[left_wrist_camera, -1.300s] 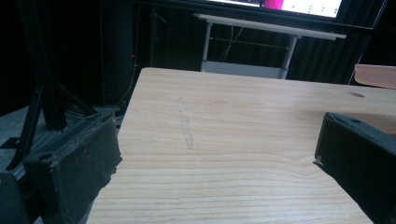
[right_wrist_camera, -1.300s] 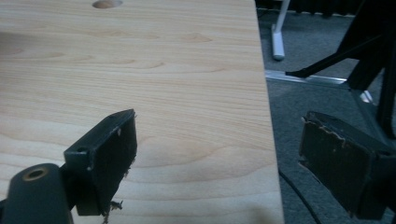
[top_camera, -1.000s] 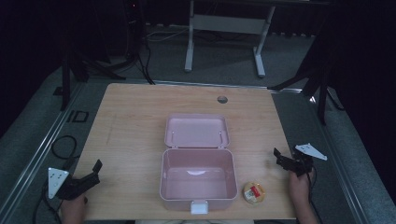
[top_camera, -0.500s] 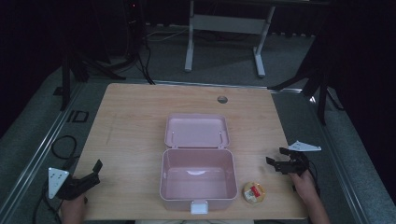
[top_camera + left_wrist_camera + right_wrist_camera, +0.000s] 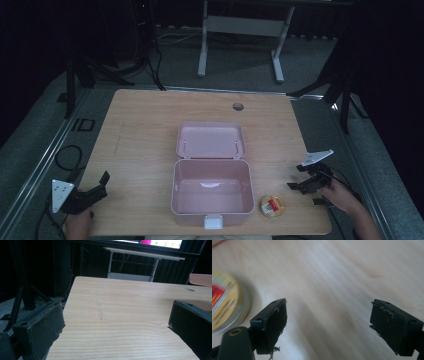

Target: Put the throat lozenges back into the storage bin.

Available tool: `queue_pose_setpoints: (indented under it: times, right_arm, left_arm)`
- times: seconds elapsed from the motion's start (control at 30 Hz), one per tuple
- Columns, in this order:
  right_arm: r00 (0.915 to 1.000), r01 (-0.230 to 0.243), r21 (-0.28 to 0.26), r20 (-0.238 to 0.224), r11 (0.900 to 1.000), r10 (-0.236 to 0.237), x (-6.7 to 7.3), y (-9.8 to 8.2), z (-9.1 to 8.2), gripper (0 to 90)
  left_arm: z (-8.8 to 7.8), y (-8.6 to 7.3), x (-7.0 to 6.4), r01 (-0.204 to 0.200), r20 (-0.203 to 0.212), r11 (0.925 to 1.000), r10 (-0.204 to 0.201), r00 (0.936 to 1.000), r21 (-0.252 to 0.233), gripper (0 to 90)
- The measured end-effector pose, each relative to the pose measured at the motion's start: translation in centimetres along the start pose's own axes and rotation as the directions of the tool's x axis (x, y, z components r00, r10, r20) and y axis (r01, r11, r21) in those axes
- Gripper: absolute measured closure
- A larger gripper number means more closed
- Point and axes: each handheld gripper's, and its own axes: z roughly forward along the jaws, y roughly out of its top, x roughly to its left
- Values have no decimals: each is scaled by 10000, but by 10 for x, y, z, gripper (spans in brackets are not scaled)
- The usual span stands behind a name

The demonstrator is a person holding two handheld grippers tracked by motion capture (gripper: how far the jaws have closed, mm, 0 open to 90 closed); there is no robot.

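A pink box [image 5: 211,194] stands open at the middle front of the wooden table [image 5: 150,145], its lid [image 5: 210,140] laid flat behind it. Just right of the box lies a small round gold tin [image 5: 272,206] with a red label, also at the left edge of the right gripper view [image 5: 224,305]. My right gripper [image 5: 296,177] is open, low over the table a short way right of the tin, jaws pointing toward it. My left gripper [image 5: 102,186] is open near the front left corner, with bare wood between its jaws [image 5: 115,322].
A round cable hole [image 5: 238,106] sits near the table's far edge. Beyond the table stand a white desk frame [image 5: 240,30] and dark stands on a grey floor. Cables trail beside the left edge.
My right gripper has turned and swung left and down toward the gold tin. The left gripper has stayed in place.
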Motion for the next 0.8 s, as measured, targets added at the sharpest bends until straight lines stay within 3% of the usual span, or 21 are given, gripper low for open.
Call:
queue_pose_setpoints:
  times: [0.07, 0.1, 0.33, 0.43, 0.53, 0.57, 0.63, 0.77, 0.8]
  right_arm:
    - [9999, 115, 215, -96, 9997, -113, 1, 0, 0, 141]
    - [9982, 383, 716, -482, 9967, -349, 4, 1, -1, 144]
    - [9916, 1082, 1227, -842, 9865, -983, 12, 4, -7, 144]
    - [9863, 1388, 1800, -1141, 9738, -1195, 18, 5, -6, 151]
    - [9791, 1838, 2693, -1355, 9454, -1518, 27, 6, -6, 148]
    - [9791, 1838, 2693, -1355, 9454, -1518, 27, 6, -6, 148]
    - [9741, 2121, 3103, -1427, 9267, -1752, 32, 7, -7, 143]
    - [9569, 2880, 3776, -1488, 8801, -2493, 42, 12, -7, 138]
    - [9470, 3210, 4155, -1561, 8511, -2809, 46, 15, -7, 138]
  left_arm:
    - [0, 0, 0, -3, -5, 10000, 3, 10000, 8, 3]
    - [0, 0, 0, -6, -2, 10000, 6, 10000, 6, 3]
    - [0, 0, 0, -7, 20, 10000, 7, 10000, 6, 3]
    - [0, 0, 0, 0, 21, 10000, 0, 10000, 2, 3]
    - [0, 0, 0, 2, 33, 10000, -2, 10000, 4, 3]
    - [0, 0, 0, -10, 36, 10000, 10, 10000, 9, 3]
    - [0, 0, 0, -7, 34, 10000, 7, 10000, 8, 3]
    - [0, 0, 0, -12, 24, 10000, 12, 10000, 8, 3]
    - [0, 0, 0, -13, 20, 10000, 13, 10000, 7, 3]
